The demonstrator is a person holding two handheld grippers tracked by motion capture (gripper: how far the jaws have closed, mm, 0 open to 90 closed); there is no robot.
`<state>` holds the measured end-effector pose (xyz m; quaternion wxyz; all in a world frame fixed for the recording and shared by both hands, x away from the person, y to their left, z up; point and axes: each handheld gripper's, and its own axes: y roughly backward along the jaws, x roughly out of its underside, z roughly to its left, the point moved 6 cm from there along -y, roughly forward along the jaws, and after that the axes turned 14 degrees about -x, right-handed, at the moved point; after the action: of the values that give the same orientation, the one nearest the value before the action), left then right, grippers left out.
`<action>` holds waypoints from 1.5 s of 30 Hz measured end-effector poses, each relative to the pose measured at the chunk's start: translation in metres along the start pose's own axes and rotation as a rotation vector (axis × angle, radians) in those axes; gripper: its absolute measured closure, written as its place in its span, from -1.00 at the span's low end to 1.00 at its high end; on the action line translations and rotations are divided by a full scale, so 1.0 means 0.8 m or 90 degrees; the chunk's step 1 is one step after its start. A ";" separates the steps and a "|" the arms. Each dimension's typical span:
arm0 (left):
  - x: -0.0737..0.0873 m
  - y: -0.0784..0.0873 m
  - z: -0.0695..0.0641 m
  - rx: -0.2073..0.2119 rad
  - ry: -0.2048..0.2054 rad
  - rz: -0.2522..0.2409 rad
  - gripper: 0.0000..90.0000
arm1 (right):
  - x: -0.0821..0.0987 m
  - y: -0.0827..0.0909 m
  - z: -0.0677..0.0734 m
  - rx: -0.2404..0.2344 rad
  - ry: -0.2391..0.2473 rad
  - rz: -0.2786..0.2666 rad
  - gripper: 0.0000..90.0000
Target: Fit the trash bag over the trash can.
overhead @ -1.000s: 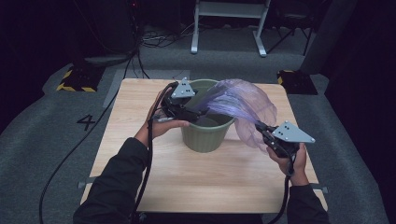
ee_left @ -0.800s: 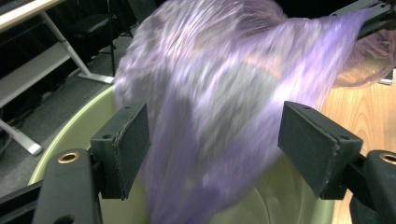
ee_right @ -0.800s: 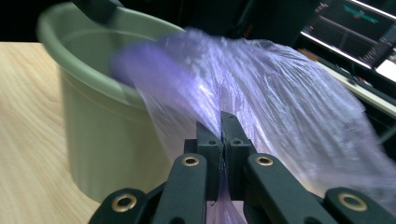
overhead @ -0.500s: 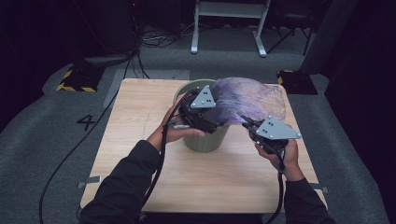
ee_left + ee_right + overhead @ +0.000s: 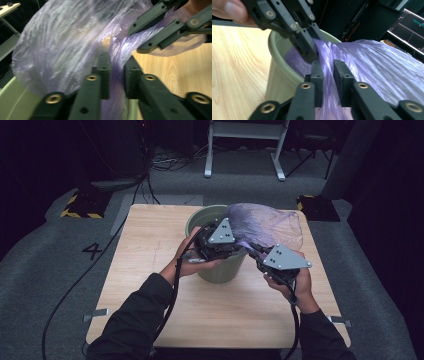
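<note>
A thin purple plastic bag (image 5: pixel 270 225) drapes out of a green bin (image 5: pixel 220 270) toward the table's right side. Over the bin's right rim, my left gripper (image 5: pixel 244 248) points right; its jaws have just been closing and now pinch a bunched fold of the bag (image 5: pixel 62 45). My right gripper (image 5: pixel 253 249) comes from the right, tip to tip with the left. Its jaws have just been opening, and the film (image 5: pixel 374 65) still runs through the narrow gap of the right gripper (image 5: pixel 328 67). In the left gripper view, the left gripper (image 5: pixel 117 62) holds the fold below the right gripper (image 5: pixel 160 25).
The bin stands near the middle of a light wooden table (image 5: pixel 150 250). Cables trail from both grippers over the table's near edge. On the dark floor behind are a white metal frame (image 5: pixel 245 150) and a yellow-black striped block (image 5: pixel 80 207).
Both hands came together over the bin: the left gripper moved right from the bin's left rim, the right moved left and up. The bag is now bunched between them.
</note>
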<state>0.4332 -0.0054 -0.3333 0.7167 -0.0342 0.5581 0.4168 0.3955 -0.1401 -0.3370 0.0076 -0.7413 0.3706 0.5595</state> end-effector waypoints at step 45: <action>0.081 0.043 0.062 -0.067 0.082 0.014 0.80 | 0.045 0.020 0.004 -0.113 -0.148 -0.122 -0.03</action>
<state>0.4513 0.0785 -0.3541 0.6717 -0.0926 0.5809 0.4504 0.3874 -0.1701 -0.3617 0.0386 -0.7012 0.2436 0.6689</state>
